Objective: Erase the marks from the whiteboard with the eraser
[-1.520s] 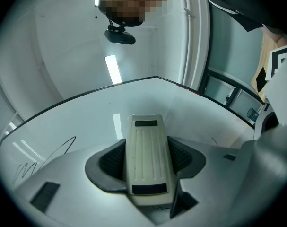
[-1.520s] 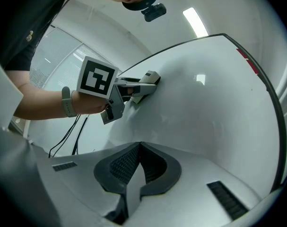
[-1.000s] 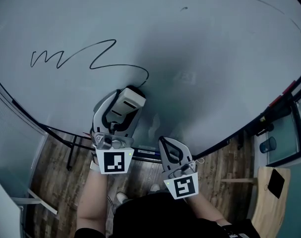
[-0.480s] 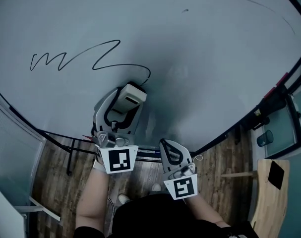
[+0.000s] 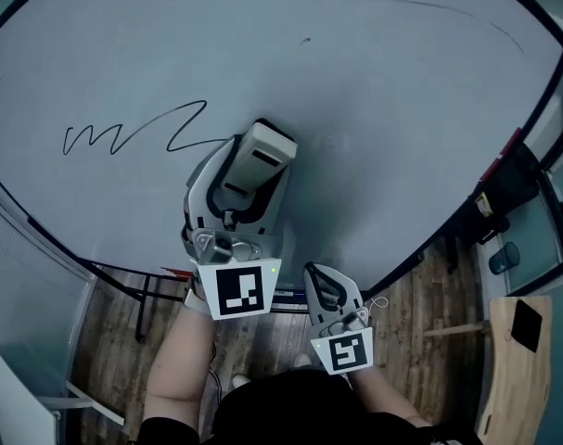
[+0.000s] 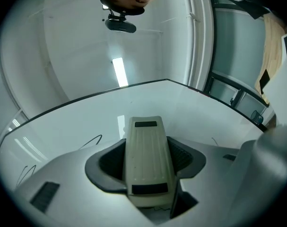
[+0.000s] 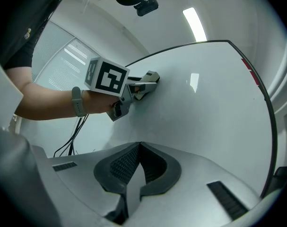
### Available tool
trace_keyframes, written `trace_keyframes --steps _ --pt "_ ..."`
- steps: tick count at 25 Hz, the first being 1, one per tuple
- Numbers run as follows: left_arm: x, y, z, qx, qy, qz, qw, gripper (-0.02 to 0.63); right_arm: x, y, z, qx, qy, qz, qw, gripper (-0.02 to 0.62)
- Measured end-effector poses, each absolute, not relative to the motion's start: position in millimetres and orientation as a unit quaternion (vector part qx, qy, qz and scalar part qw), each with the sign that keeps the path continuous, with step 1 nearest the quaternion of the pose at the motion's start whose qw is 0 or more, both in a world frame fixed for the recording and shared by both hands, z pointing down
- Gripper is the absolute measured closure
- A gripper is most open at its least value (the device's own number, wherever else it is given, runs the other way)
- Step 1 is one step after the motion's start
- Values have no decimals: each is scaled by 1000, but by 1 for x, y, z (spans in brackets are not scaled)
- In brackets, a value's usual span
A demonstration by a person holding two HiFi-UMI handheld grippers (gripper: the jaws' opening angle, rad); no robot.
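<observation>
The left hand-held gripper (image 5: 253,170) clamps the eraser (image 5: 261,158), lengthwise up the whiteboard (image 5: 383,109), touching the scribble (image 5: 133,130); the right hand-held gripper (image 5: 320,286) is closed, empty, above the wood floor (image 5: 420,313).

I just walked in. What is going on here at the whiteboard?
A person holds a gripper in each hand. The left gripper has its jaws shut on the eraser, which sits on the whiteboard at the right end of a black scribble. Most of the scribble lies to its left, not yet wiped. The right gripper is held lower, jaws together and empty.
</observation>
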State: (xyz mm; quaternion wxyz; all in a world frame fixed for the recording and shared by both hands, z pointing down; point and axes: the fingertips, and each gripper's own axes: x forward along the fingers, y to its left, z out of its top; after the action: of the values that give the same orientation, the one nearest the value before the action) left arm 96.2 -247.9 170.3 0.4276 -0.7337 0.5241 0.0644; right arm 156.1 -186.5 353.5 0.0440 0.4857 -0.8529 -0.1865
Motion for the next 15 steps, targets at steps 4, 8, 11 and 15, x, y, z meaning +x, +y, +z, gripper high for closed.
trace_keyframes --steps 4,8,11,15 --pt "74 -249 166 -727 539 70 420 341 146 -187 354 472 -861 -185 41 567" --pt "13 -259 170 -734 579 117 335 339 126 -186 359 451 -872 -185 51 566" --pt "-28 -263 173 -729 598 151 295 339 105 -183 360 430 -881 -192 54 567" --pt "-86 -267 183 -709 628 150 285 337 78 -177 360 408 -891 -195 48 566"
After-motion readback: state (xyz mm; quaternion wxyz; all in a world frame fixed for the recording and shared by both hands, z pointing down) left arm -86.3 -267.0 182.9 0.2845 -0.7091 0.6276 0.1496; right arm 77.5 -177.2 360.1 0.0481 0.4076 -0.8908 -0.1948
